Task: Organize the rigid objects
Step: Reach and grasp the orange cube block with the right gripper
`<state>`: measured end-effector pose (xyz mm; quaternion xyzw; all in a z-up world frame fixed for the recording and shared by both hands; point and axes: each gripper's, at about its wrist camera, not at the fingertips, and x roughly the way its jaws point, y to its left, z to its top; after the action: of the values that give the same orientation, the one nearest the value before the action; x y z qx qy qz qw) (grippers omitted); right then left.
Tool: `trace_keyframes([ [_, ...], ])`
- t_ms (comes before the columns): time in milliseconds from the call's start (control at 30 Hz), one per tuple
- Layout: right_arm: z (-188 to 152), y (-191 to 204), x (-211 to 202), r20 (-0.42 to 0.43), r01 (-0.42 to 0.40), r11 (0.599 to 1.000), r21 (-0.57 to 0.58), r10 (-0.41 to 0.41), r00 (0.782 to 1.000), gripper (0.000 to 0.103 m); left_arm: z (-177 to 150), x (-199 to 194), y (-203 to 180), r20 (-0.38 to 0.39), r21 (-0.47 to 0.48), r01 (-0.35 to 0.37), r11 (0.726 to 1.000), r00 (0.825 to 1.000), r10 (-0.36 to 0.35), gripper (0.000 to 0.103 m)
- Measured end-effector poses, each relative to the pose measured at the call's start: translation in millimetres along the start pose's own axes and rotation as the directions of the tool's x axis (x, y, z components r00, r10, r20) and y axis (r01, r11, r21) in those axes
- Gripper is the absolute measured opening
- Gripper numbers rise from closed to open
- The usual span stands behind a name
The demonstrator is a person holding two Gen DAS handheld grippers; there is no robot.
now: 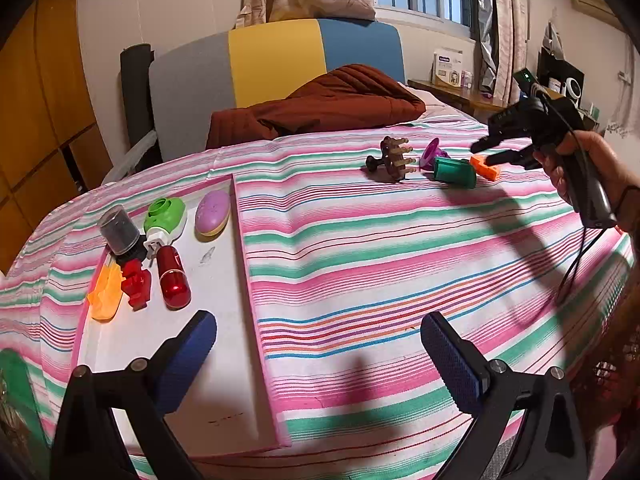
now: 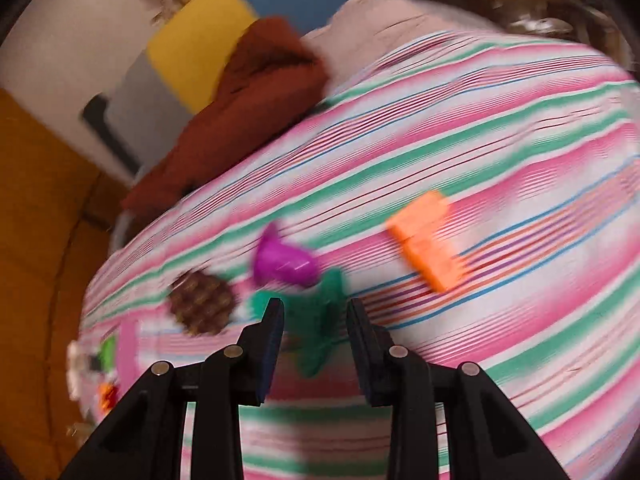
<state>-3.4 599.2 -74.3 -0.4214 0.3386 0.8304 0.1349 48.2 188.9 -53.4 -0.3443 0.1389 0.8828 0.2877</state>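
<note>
Nearest me, at the near-left corner of the bed (image 1: 360, 264), my left gripper (image 1: 316, 332) hangs over the near end of the white tray (image 1: 208, 376), its blue pads spread wide with nothing between them. Further up the tray lie the pieces already sorted: an orange piece (image 1: 106, 292), a red block (image 1: 137, 282) and a red cylinder (image 1: 173, 280) in a row. Beyond them are a dark jar (image 1: 119, 230), a green and white piece (image 1: 164, 216) and a purple oval (image 1: 213, 213) near the tray's far end.

Four things remain loose toward the far-right side of the bed, well apart from the tray: a brown pegged massager (image 1: 394, 158), a purple funnel (image 1: 434, 152), a green piece (image 1: 454, 170) and an orange block (image 1: 485, 168). The funnel and the green piece touch or nearly touch; I cannot tell which.

My right gripper (image 1: 490, 152) hovers just above the green piece and the orange block, tilted down at them. Its fingers are only narrowly parted and hold nothing. Its own view is blurred, with the green piece showing below the gap.

I judge this the reach for the next loose piece, probably the green one. The next move calls for parting the fingers wider, coming down astride that piece without knocking the funnel, closing, and carrying it to the tray's bare near end.
</note>
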Motion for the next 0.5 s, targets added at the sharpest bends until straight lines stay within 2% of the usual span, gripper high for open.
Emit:
trace_keyframes([
  [133, 7.3, -13.3, -2.5, 0.055, 0.118, 0.991, 0.056, -0.121, 0.991, 0.032, -0.4, 0.7, 1.3, -0.006, -0.011, -0.001, 1.0, 1.0, 0.0, 0.103],
  [200, 11.1, -15.6, -9.3, 0.111, 0.238, 0.97, 0.051, -0.242, 0.964, 0.032, -0.3, 0.9, 2.2, -0.009, -0.014, 0.0, 1.0, 1.0, 0.0, 0.103],
  [267, 12.9, -17.7, -7.3, 0.121, 0.313, 0.949, 0.037, -0.315, 0.941, 0.032, -0.3, 1.8, 2.4, -0.017, -0.018, 0.002, 1.0, 1.0, -0.003, 0.103],
  [300, 14.4, -20.1, -2.2, 0.103, 0.321, 0.946, 0.04, -0.323, 0.941, 0.032, -0.2, 2.4, 2.4, -0.021, -0.019, 0.004, 1.0, 1.0, -0.004, 0.103],
  [433, 21.5, -32.1, 22.0, 0.016, 0.274, 0.959, 0.07, -0.276, 0.961, 0.033, 0.8, 2.9, 2.8, -0.026, -0.027, 0.003, 1.0, 1.0, -0.004, 0.103],
  [467, 20.1, -31.4, 24.8, 0.004, 0.266, 0.962, 0.061, -0.266, 0.964, 0.038, 0.8, 2.9, 2.7, -0.026, -0.028, 0.003, 1.0, 1.0, -0.004, 0.103],
  [500, 20.0, -30.7, 28.9, -0.007, 0.26, 0.964, 0.05, -0.26, 0.966, 0.038, 0.9, 2.8, 2.8, -0.025, -0.029, 0.002, 1.0, 1.0, -0.002, 0.103],
])
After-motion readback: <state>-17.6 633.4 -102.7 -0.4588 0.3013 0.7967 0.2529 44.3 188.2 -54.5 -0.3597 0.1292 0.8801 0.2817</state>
